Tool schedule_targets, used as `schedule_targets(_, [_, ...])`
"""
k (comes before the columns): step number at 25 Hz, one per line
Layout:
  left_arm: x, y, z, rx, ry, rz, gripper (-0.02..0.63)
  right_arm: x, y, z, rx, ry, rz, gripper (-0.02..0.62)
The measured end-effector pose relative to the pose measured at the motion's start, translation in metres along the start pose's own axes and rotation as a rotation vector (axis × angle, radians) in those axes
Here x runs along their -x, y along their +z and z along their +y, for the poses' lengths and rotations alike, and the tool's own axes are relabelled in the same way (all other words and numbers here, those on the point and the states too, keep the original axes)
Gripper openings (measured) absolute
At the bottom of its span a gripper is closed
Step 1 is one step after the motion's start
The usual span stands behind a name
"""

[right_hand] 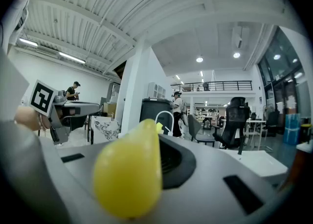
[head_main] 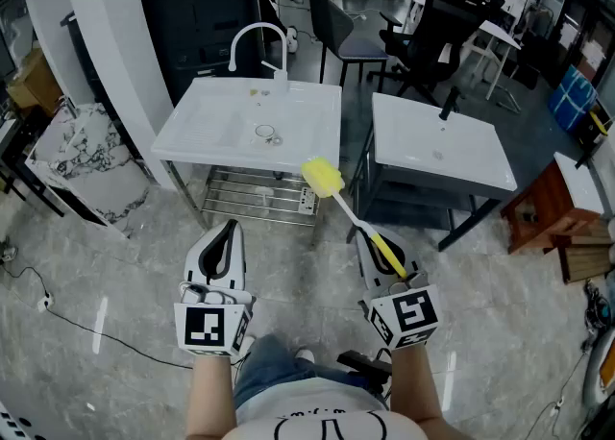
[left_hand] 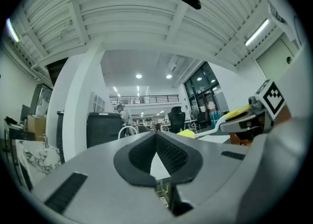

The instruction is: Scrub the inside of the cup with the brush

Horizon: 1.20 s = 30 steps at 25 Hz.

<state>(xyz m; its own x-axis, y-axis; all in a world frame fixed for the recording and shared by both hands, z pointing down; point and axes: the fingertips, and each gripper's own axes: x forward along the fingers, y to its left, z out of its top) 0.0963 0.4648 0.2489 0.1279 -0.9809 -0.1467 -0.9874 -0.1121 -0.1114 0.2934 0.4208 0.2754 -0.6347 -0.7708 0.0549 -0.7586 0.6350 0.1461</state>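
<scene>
My right gripper (head_main: 373,241) is shut on the yellow handle of a brush (head_main: 357,227). The brush's yellow sponge head (head_main: 322,177) points up and forward, in front of the white sink unit's edge (head_main: 192,155). In the right gripper view the handle's end (right_hand: 129,171) fills the foreground as a blurred yellow lump. My left gripper (head_main: 228,230) is held level beside it, jaws shut with nothing between them. From the left gripper view the brush (left_hand: 234,113) and the right gripper show off to the right. I can make out no cup in any view.
The sink unit has a curved white faucet (head_main: 252,36) and a metal rack (head_main: 252,196) beneath. A second white table (head_main: 480,174) stands to its right. Office chairs (head_main: 338,30) are behind, a wooden stool (head_main: 550,206) is at right, and a marble slab (head_main: 91,164) at left.
</scene>
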Motion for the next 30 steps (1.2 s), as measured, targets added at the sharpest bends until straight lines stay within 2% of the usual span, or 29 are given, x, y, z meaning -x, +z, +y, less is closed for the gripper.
schedule_targets(8, [-0.019, 0.005, 0.009, -0.002, 0.010, -0.011, 0.015, -0.016, -0.001, -0.009, 0.002, 0.004, 0.004, 0.038])
schedule_targets(14, [-0.056, -0.016, 0.033, 0.017, 0.008, 0.007, 0.015, -0.057, -0.014, -0.018, 0.012, -0.006, 0.039, 0.038])
schedule_targets(23, [-0.139, -0.054, 0.115, 0.044, 0.031, 0.032, 0.015, -0.175, -0.018, -0.034, 0.003, -0.002, 0.062, 0.038])
schedule_targets(30, [-0.217, -0.078, 0.186, 0.061, 0.020, 0.043, 0.015, -0.280, -0.013, -0.041, 0.029, -0.004, 0.093, 0.038])
